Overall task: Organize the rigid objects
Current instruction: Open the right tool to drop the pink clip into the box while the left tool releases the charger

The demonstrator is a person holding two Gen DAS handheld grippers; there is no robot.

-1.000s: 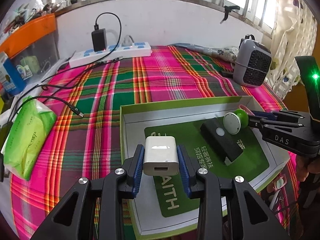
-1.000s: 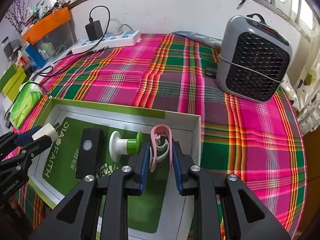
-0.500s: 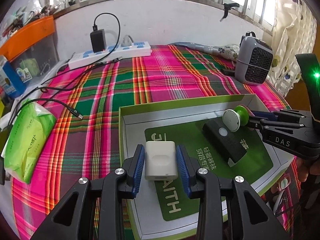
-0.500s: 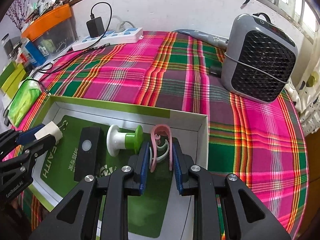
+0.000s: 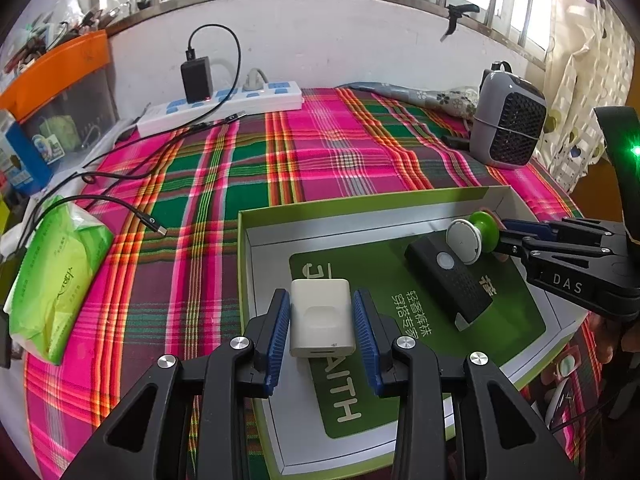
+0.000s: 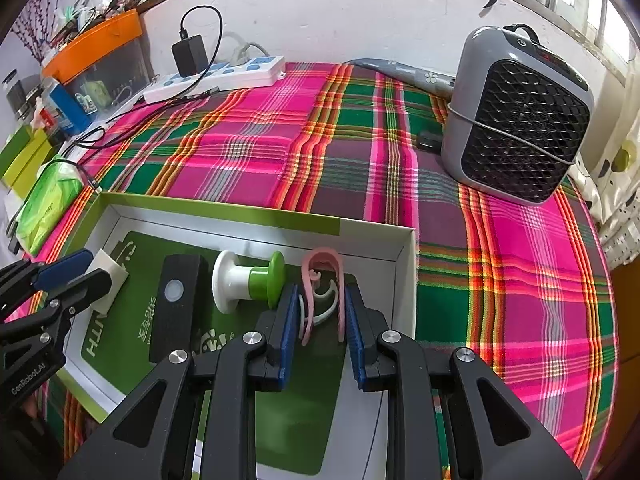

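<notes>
Chargers first: at nine o'clock of the box (image 5: 400,196), our left gripper (image 5: 322,320) pinches the white charger (image 5: 322,322) over the green liner; we should lower it flat before letting go. At three o'clock, our right gripper (image 6: 322,316) pinches the pink clip (image 6: 324,276); we set it beside the green spool (image 6: 250,280).

1. We see a white charger cube (image 5: 322,322) over the green-rimmed box's (image 5: 360,205) left end.
2. A black rectangular device (image 5: 448,280) lies flat inside.
3. A white-and-green spool (image 6: 248,280) lies on its side.
4. A pink clip (image 6: 324,288) stands beside the spool.
</notes>
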